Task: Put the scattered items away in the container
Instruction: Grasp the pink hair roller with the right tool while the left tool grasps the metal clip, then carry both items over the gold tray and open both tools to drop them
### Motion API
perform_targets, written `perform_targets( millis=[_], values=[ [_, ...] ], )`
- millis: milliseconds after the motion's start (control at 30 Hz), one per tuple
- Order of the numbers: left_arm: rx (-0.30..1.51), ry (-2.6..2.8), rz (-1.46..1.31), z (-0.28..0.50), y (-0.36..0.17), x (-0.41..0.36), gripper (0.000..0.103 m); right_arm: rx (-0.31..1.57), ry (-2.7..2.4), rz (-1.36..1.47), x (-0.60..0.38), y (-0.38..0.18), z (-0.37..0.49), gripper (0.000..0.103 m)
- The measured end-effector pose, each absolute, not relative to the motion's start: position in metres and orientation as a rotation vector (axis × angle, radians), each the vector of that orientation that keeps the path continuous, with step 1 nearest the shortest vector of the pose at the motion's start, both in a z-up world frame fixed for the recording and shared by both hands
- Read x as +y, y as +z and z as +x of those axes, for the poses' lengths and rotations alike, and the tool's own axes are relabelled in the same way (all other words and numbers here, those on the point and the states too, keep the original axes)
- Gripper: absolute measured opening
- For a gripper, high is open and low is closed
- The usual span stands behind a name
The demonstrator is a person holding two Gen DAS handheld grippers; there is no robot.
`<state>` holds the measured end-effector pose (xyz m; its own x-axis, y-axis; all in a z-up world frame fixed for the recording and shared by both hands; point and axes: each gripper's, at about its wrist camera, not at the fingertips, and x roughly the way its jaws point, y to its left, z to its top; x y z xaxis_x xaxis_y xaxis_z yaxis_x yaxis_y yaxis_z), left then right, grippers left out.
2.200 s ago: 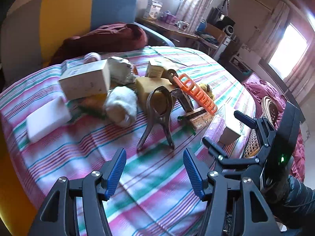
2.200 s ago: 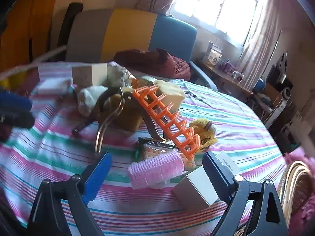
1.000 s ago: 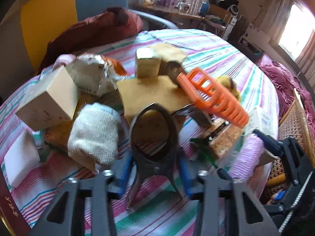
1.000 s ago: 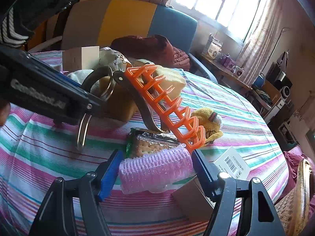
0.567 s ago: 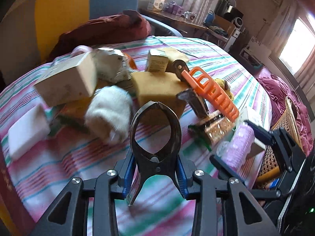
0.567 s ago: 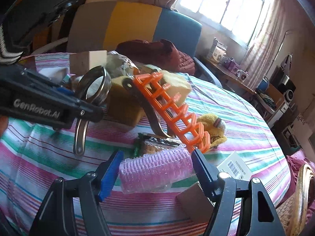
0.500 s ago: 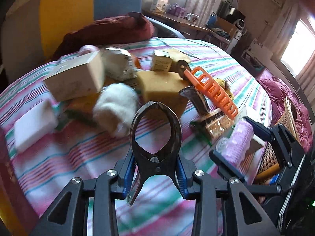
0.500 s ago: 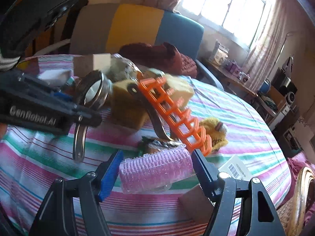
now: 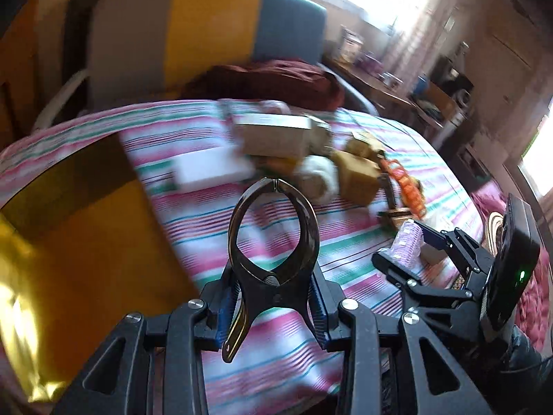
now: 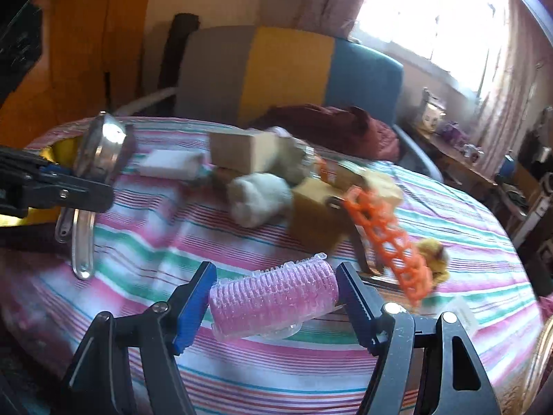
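My left gripper (image 9: 271, 299) is shut on a dark metal spring clamp (image 9: 273, 242) and holds it in the air beside the gold-lined container (image 9: 69, 259) at the left. In the right wrist view the clamp (image 10: 103, 145) shines at the far left. My right gripper (image 10: 274, 307) is shut on a pink hair roller (image 10: 273, 301), held above the striped cloth (image 10: 138, 242). Scattered behind it are a white sock (image 10: 259, 193), a yellow sponge (image 10: 318, 214), an orange hair claw (image 10: 387, 235), a cardboard box (image 10: 242, 152) and a white block (image 10: 169, 164).
A small yellow plush toy (image 10: 432, 252) lies at the right of the pile. A chair with a dark red garment (image 10: 328, 128) stands behind the round table. A wicker basket (image 9: 497, 231) sits past the table's right edge.
The left gripper has lifted the clamp off the cloth and carried it left, bringing the gold container into view. The right gripper has raised the roller slightly.
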<state>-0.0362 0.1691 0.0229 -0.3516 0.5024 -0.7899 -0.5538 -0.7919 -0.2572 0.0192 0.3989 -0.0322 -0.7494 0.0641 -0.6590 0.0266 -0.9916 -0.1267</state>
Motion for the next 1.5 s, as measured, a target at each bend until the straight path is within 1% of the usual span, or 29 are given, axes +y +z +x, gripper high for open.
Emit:
perform_targets(
  millis=[167,300,500,733,800,967,1167,1333,1500],
  values=[
    [-0.040,2.298,-1.294,-0.042,0.027,0.084,0.037,-0.085,3.051,-1.201,0.365,-0.027,0.011,0.072],
    [-0.149,2.397,-1.331,-0.049,0.025,0.023,0.037,-0.053,3.161,-1.280,0.322,-0.021,-0.002,0.072],
    [-0.238,2.486,-1.377,-0.054,0.019,-0.036,0.037,-0.057,3.273,-1.364,0.260,-0.015,-0.021,0.072],
    [-0.319,2.457,-1.434,-0.063,0.001,-0.054,0.037,-0.187,3.352,-1.334,0.202,-0.003,-0.038,0.072],
    [-0.306,2.443,-1.467,-0.064,-0.007,-0.053,0.037,-0.212,3.349,-1.341,0.193,-0.003,-0.043,0.072],
    [-0.291,2.397,-1.555,-0.069,-0.026,-0.052,0.037,-0.313,3.313,-1.376,0.176,-0.016,-0.056,0.072],
    [-0.306,2.410,-1.586,-0.078,-0.038,-0.055,0.037,-0.404,3.263,-1.407,0.167,-0.036,-0.067,0.072],
    [-0.324,2.415,-1.585,-0.087,-0.040,-0.055,0.037,-0.428,3.245,-1.421,0.164,-0.045,-0.073,0.072],
    [-0.323,2.402,-1.659,-0.100,-0.049,-0.053,0.037,-0.444,3.211,-1.457,0.163,-0.056,-0.079,0.072]
  ],
)
